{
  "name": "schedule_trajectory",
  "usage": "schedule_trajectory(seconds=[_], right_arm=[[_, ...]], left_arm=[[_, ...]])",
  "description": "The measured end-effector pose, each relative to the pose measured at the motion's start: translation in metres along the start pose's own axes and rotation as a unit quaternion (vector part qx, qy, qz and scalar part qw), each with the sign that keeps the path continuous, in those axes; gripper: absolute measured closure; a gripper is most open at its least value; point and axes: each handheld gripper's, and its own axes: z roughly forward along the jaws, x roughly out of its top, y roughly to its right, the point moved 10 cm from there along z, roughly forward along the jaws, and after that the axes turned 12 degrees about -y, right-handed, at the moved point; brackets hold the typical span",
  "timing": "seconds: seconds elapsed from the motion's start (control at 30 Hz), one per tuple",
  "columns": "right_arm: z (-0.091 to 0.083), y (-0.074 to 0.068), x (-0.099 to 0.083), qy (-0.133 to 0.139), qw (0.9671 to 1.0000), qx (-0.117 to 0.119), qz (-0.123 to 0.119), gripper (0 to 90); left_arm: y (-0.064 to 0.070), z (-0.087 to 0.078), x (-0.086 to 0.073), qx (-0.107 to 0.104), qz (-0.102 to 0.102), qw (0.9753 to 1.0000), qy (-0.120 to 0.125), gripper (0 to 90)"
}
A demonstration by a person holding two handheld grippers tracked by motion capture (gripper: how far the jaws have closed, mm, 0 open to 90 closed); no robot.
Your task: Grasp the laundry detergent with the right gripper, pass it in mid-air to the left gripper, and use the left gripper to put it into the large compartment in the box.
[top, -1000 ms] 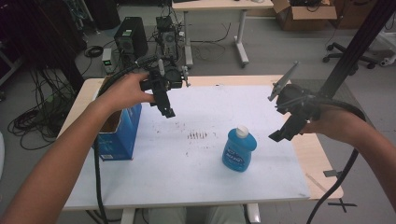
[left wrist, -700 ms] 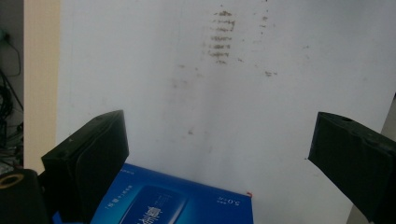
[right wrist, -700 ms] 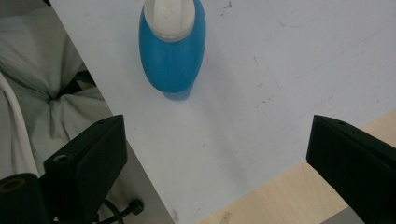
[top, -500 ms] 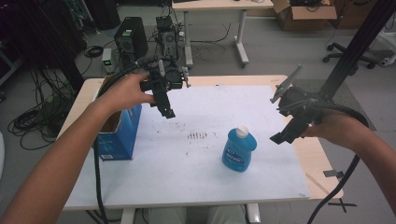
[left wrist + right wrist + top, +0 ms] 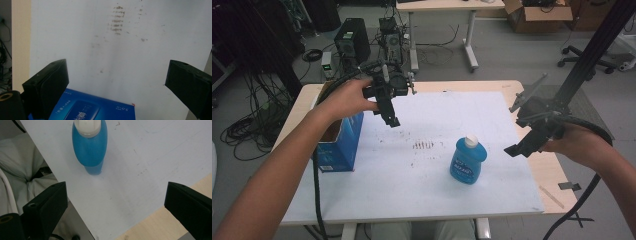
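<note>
Blue bottle (image 5: pixel 468 161) stands upright lower centre of the white surface (image 5: pixel 422 190), right gripper (image 5: pixel 523 148) jaws wide open just to its right, approach step I'd say; left gripper (image 5: pixel 391 120) open over the box (image 5: pixel 339 145); next: close in and straddle the body.

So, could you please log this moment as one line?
left claw: open, above blue box | right claw: open, right of blue bottle | bottle upright, untouched

Bare forearms without sleeves, left gripper (image 5: pixel 392 121) and right gripper (image 5: pixel 513 149) both matte black with blocky squared jaws, thick black cable (image 5: pixel 317 200) trailing from each, brass-ringed screw hole (image 5: pixel 6 96) beside a jaw
</note>
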Motion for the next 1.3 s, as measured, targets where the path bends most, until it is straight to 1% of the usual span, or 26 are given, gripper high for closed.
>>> schedule_trajectory(seconds=[0.1, 0.3, 0.7, 0.93, 1.17, 1.2, 1.3], right_arm=[[0.001, -0.003, -0.002, 0.005, 0.9999, 0.004, 0.008, 4.5], [0.005, -0.008, -0.005, 0.016, 0.9998, 0.007, 0.014, 4.5], [0.023, -0.02, -0.01, 0.031, 0.9991, 0.018, 0.024, 4.5], [0.034, -0.025, -0.009, 0.051, 0.9976, 0.028, 0.038, 4.4], [0.039, -0.025, -0.01, 0.069, 0.9959, 0.033, 0.048, 4.4], [0.04, -0.025, -0.01, 0.078, 0.9951, 0.034, 0.05, 4.4], [0.044, -0.025, -0.011, 0.09, 0.9939, 0.036, 0.053, 4.3]], left_arm=[[0.0, 0.0, 0.0, -0.001, 0.0, 1.0, -0.001, 5.2], [0.001, 0.001, 0.0, -0.001, 0.001, 1.0, -0.001, 5.2], [0.002, 0.004, 0.003, -0.004, 0.004, 1.0, -0.003, 5.3], [0.003, 0.006, 0.003, -0.004, 0.004, 1.0, -0.003, 5.2], [0.003, 0.007, 0.003, -0.005, 0.005, 1.0, -0.005, 5.2], [0.003, 0.007, 0.003, -0.005, 0.005, 1.0, -0.005, 5.2], [0.004, 0.008, 0.003, -0.007, 0.004, 1.0, -0.004, 5.2]])
